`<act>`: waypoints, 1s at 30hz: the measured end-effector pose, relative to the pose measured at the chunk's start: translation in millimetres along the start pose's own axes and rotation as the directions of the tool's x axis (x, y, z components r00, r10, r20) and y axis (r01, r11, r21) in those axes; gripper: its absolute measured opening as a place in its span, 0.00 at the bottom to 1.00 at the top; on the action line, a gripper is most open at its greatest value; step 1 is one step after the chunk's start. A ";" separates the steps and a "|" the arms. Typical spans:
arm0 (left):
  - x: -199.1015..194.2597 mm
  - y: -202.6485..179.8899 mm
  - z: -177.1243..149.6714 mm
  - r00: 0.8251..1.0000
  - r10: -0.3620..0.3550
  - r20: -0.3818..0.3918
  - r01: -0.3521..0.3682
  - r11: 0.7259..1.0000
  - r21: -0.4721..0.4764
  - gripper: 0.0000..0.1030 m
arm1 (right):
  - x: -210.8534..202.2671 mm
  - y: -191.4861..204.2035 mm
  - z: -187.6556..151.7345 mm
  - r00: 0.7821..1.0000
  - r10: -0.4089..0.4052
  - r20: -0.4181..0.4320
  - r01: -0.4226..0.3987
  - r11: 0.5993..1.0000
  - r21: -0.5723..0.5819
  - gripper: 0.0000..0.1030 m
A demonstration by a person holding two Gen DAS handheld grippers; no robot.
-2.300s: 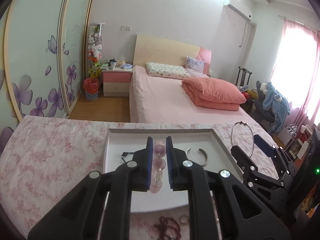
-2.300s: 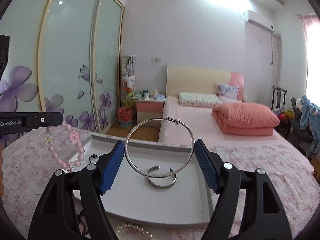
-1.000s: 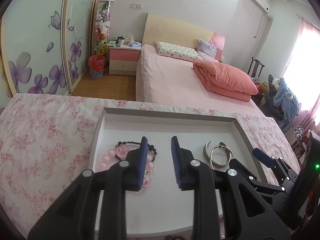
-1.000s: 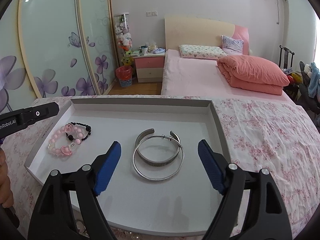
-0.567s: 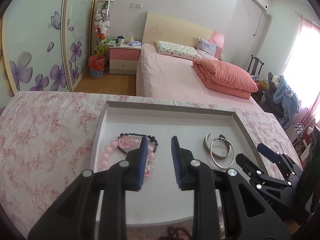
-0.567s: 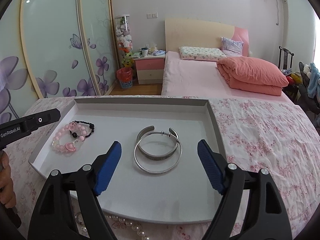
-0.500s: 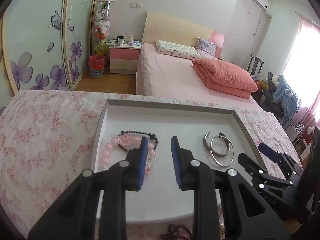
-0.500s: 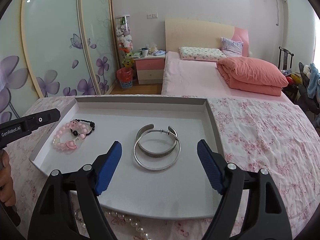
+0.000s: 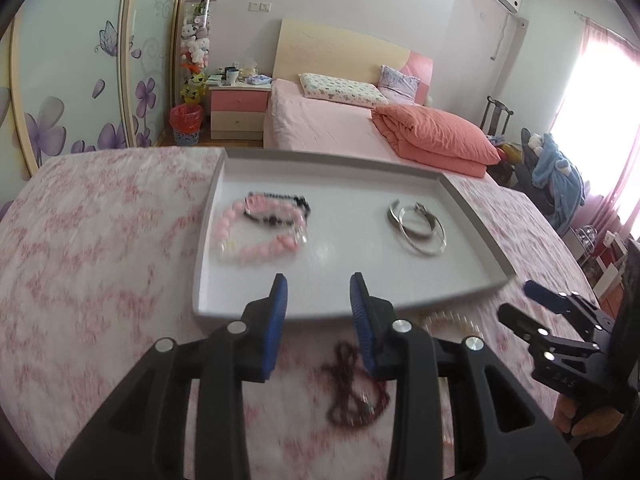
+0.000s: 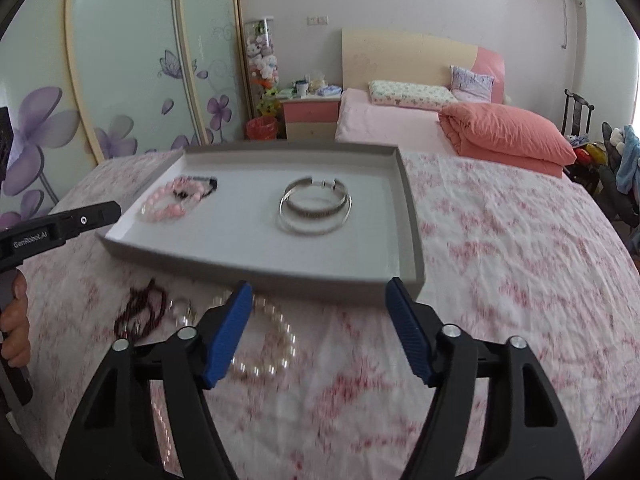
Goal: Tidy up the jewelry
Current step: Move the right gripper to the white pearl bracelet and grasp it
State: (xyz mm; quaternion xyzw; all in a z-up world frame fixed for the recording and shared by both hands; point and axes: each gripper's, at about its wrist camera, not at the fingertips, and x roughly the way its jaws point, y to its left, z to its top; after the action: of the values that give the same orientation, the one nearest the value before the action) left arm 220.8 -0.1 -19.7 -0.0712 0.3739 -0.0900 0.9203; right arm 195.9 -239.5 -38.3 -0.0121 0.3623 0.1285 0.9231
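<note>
Hovering with both jaws parted and empty, my left gripper point(image 9: 317, 286) sits above the dark bead string point(image 9: 352, 386) and my right gripper point(image 10: 318, 294) above the pearl bracelet point(image 10: 266, 344), both on the table near the tray point(image 10: 412, 216). Risk: loose strands may slip or snag the cloth.

"GenRobot.AI" on left tongs point(image 10: 44, 232)
</note>
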 end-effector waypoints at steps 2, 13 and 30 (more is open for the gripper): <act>-4.6 -3.7 -7.4 1.000 -0.009 -0.005 0.009 1.000 0.010 0.32 | 4.1 2.3 -4.6 1.000 0.002 -0.027 -0.002 1.000 -0.007 0.49; -22.6 -20.1 -27.3 0.999 -0.041 -0.018 0.042 0.998 0.055 0.35 | 24.1 19.2 -21.4 0.990 -0.023 -0.137 0.012 0.997 -0.078 0.15; -28.2 -42.4 -57.1 0.993 -0.096 -0.075 0.106 0.986 0.129 0.35 | -2.9 -15.7 -45.5 0.985 -0.112 -0.135 0.121 0.991 0.061 0.10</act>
State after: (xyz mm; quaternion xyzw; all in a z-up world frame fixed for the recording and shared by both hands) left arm 156.2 -38.9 -32.8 -0.0254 0.3943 -0.1637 0.9040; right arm 167.4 -260.6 -71.0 -0.0100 0.4250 0.0605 0.9031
